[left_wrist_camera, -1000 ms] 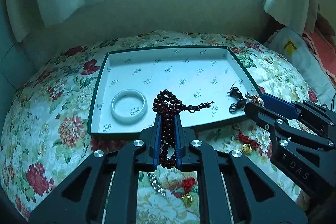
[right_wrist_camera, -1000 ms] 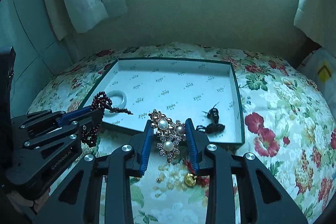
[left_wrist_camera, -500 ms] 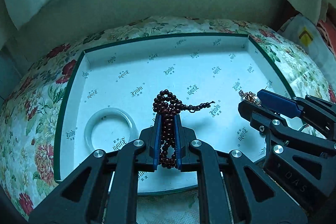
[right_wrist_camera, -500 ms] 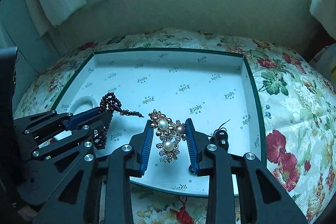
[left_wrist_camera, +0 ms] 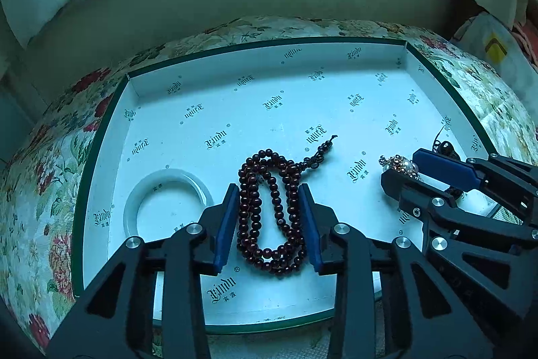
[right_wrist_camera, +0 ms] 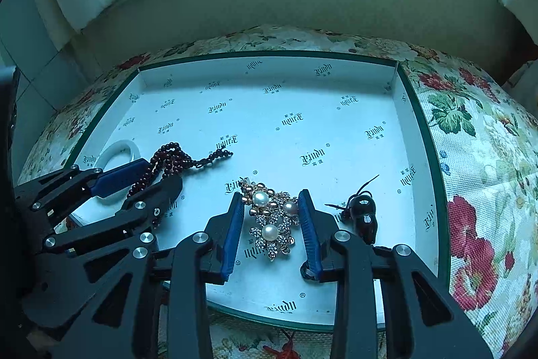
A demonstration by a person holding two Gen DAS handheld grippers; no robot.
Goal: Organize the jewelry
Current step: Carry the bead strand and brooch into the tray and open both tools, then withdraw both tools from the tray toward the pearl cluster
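Left gripper (left_wrist_camera: pixel 269 217) spread astride bead necklace (left_wrist_camera: pixel 269 207); right gripper (right_wrist_camera: pixel 270 224) spread astride pearl brooch (right_wrist_camera: pixel 270 217). Both lie released in box (right_wrist_camera: pixel 408 137); withdrawal next.

Both tongs, left (left_wrist_camera: pixel 270 217) and right (right_wrist_camera: pixel 271 224), hang side by side, jaws spread.

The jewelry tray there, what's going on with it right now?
A person with two handheld grippers is sorting jewelry into the white tray. The left gripper is open around the dark red bead necklace lying on the tray floor. The right gripper is open around the pearl brooch. A white bangle and a black piece also lie inside.
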